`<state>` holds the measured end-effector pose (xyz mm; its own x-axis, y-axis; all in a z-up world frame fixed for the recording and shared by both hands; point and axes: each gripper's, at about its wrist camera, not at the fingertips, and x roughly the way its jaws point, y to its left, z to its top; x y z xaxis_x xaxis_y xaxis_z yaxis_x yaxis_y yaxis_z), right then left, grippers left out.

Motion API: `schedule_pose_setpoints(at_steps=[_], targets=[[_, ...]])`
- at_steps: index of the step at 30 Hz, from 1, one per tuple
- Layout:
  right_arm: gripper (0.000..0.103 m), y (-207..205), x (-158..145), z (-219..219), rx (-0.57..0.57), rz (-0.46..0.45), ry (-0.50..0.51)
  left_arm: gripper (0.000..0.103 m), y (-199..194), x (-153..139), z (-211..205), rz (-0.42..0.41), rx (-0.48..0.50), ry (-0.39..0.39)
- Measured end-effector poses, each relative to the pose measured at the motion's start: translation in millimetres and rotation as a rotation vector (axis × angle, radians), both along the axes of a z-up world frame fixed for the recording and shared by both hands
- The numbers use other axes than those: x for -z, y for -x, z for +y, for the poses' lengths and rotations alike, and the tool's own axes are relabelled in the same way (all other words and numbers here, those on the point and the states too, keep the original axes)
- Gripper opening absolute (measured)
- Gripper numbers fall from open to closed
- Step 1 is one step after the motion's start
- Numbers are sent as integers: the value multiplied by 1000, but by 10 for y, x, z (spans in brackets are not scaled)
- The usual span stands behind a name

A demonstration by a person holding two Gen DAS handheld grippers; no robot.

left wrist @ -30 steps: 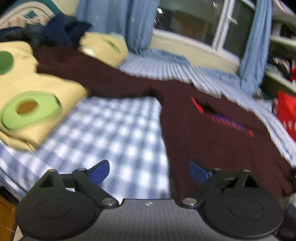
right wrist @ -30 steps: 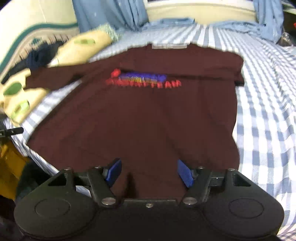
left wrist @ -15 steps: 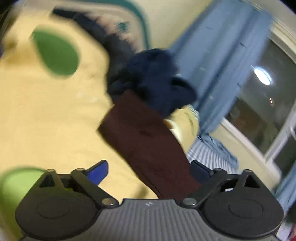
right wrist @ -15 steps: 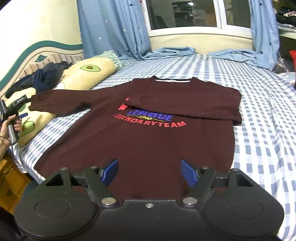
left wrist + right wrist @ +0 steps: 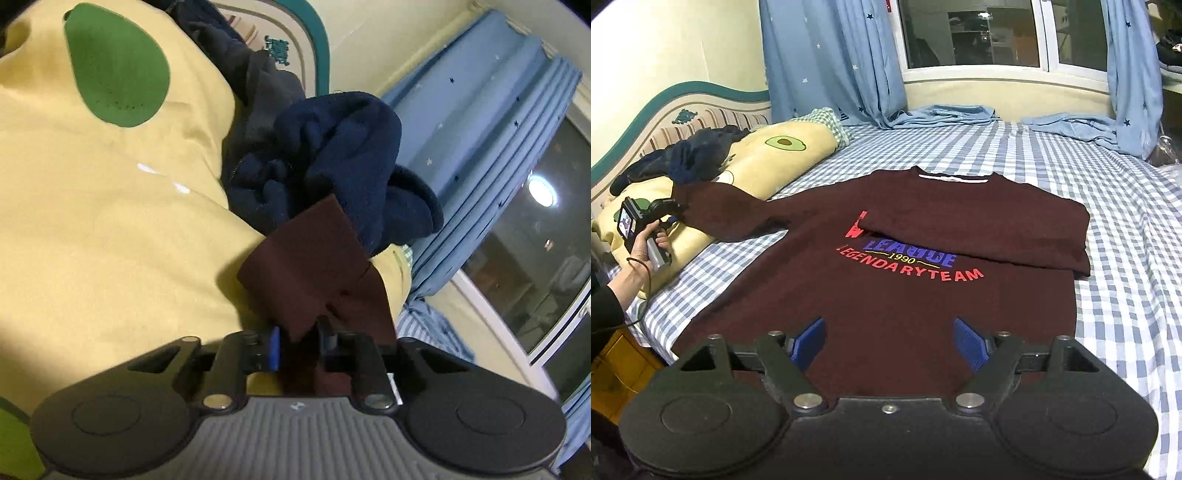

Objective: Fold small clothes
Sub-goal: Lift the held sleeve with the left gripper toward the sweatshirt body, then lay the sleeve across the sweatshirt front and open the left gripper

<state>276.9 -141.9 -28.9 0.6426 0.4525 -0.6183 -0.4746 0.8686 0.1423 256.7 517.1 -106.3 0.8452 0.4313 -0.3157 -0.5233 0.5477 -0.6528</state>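
One dark maroon sweater (image 5: pixel 894 258) of soft knit lies flat, front up, on the blue-and-white checked bed (image 5: pixel 1126 229), its red and purple lettering showing. Its right-side sleeve is folded across the chest; the other sleeve (image 5: pixel 724 210) stretches out over a smooth yellow pillow (image 5: pixel 775 166) printed with green avocados. A crumpled navy fleece garment (image 5: pixel 332 162) sits on that pillow, touching the sleeve's end. The left hand-held gripper (image 5: pixel 298 334) is pressed together on the sleeve's cuff, the maroon cloth bunched between its blue pads. In the right wrist view, the left hand (image 5: pixel 646 243) grips the tool's handle, forearm reaching in from the bed's edge. The right hand-held gripper (image 5: pixel 890 341) hangs above the sweater's hem with its ribbed blue pads spread wide, holding nothing.
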Motion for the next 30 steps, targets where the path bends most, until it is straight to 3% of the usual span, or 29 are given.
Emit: schedule_pose_setpoints(at_steps=[5, 10, 15, 19, 23, 26, 30], targets=[[79, 31, 24, -121, 12, 0, -12, 14, 36, -283, -326, -5, 16, -101], [80, 62, 93, -335, 42, 2, -50, 14, -90, -880, -944, -60, 83, -245], [80, 54, 225, -618, 90, 20, -118, 13, -666, -1502, -1658, -113, 190, -342], [80, 43, 318, -835, 120, 21, -162, 13, -1394, -1872, -2542, -130, 307, -420], [80, 100, 350, -1113, 155, 4, -195, 13, -2169, -1833, -3525, -88, 434, -447], [80, 188, 383, -1356, 200, 6, -215, 13, -2689, -1557, -4261, -14, 513, -469], [80, 364, 455, -1645, 255, 21, -214, 13, -3199, -972, -5068, 121, 598, -465]])
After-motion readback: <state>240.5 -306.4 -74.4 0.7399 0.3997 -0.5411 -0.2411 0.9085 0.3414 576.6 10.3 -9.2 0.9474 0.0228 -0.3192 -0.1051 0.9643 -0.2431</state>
